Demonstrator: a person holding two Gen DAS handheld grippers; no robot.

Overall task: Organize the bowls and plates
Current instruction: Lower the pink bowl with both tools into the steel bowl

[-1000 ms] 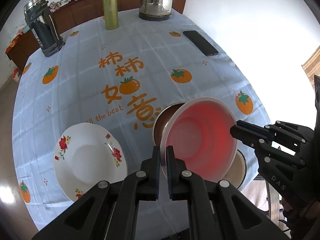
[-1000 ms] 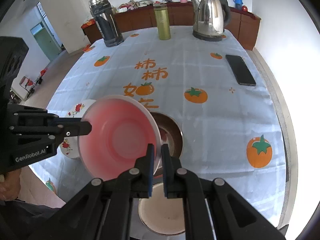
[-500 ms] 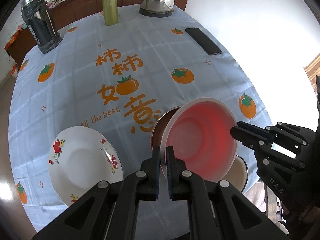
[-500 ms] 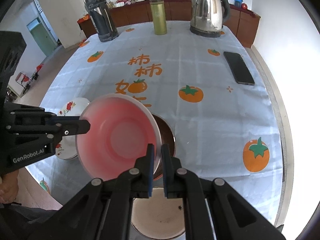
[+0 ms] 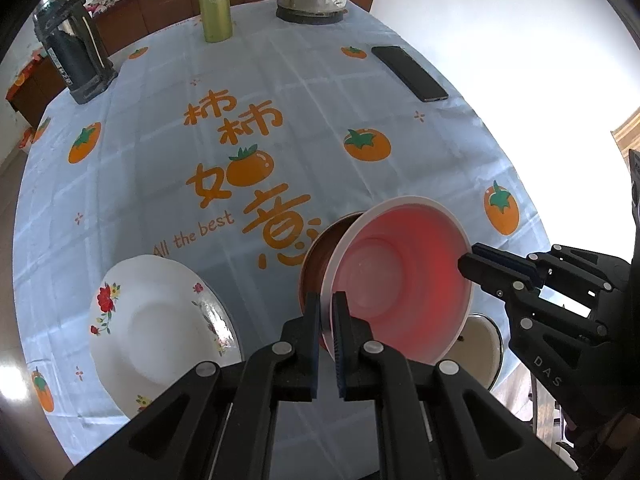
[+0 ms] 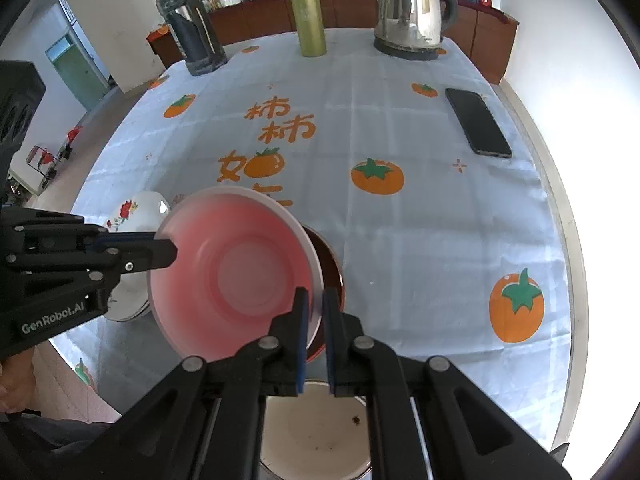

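While both tools pinch its rim from opposite sides, the pink plastic bowl [image 5: 400, 292] hangs tilted in the air just above the brown bowl [image 5: 316, 256] that sits on the table [image 5: 280, 80]. The left tool [image 5: 327, 312] is clamped on the near-left edge of the rim, and the right tool [image 6: 314, 304] is clamped on the edge across from it, so the bowl is carried between the two. A cream-coloured bowl [image 6: 316, 436] stands nearest the table's front edge, and a white flowered plate [image 5: 160, 328] lies off to the left, apart from the bowls. Further back are a black phone [image 5: 408, 74], a green flask [image 5: 214, 4], a steel kettle [image 6: 412, 8] and a dark thermos [image 5: 76, 64]. My judgement is that the thin rim could slip from either pinch if the two hands drift apart or tilt unevenly, and the bowl could land askew on the brown bowl's edge instead of nesting in it. Against the earlier pictures, the tablecloth and its print loom larger and the pink bowl sits lower over the brown one, both grips unchanged.
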